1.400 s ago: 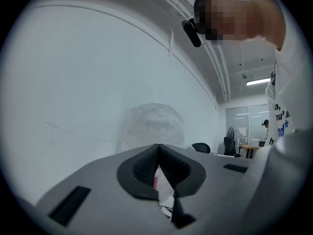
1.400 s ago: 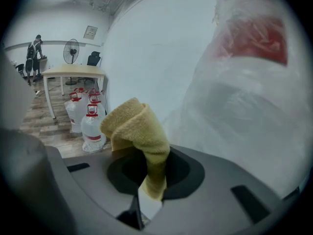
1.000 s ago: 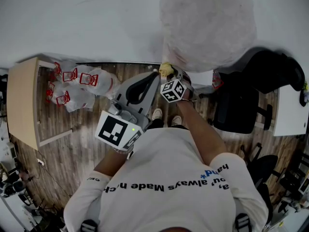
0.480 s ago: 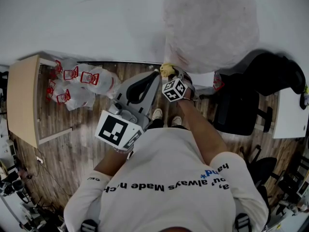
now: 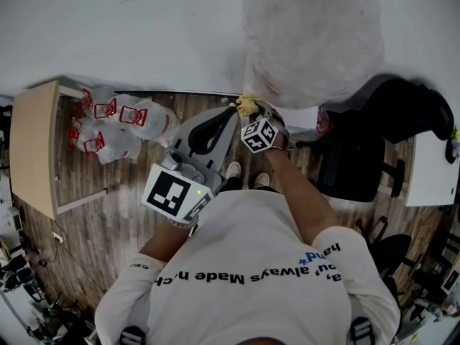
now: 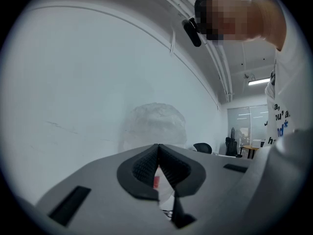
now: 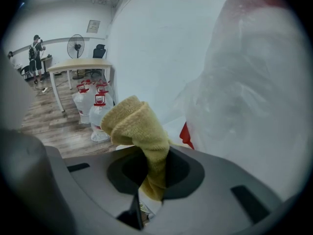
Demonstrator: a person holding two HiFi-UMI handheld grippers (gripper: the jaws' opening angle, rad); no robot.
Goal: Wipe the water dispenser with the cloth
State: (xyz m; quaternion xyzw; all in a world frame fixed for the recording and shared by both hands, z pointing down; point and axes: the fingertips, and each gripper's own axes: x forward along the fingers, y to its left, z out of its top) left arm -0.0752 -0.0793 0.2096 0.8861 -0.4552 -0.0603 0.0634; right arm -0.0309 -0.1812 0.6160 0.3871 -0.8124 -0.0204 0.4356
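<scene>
Looks like the approach to a wiping stroke, with the cloth (image 7: 138, 131) held up near the water dispenser (image 5: 302, 116). Best to press the bunched free end flat onto the casing rather than dab with the tip, then draw it across in long overlapping passes, top to bottom. Squeeze firmly throughout: with only a narrow waist of towel pinched, likely to slip out under drag. Go gently near the plastic-wrapped bottle (image 7: 244, 97) on top; probably snags the terry and gives under a push.

Right claw (image 7: 152, 173): clenched on the yellow cloth, nearly closed, with the fabric squeezed thin in the gap and a folded lump standing out past the tips. Sits just beside the lower edge of the wrapped bottle, over the dispenser's white top; cannot tell from either view whether touching it.

Left claw (image 6: 157, 166): closed with tips meeting, gripping nothing. Hangs just beside the right one, aimed at the white wall (image 6: 73, 82) and the wrapped bottle, touching neither. Better kept clear of the stroke.

Spare water bottles (image 5: 118, 124) on the floor to the left, well apart from the work.
</scene>
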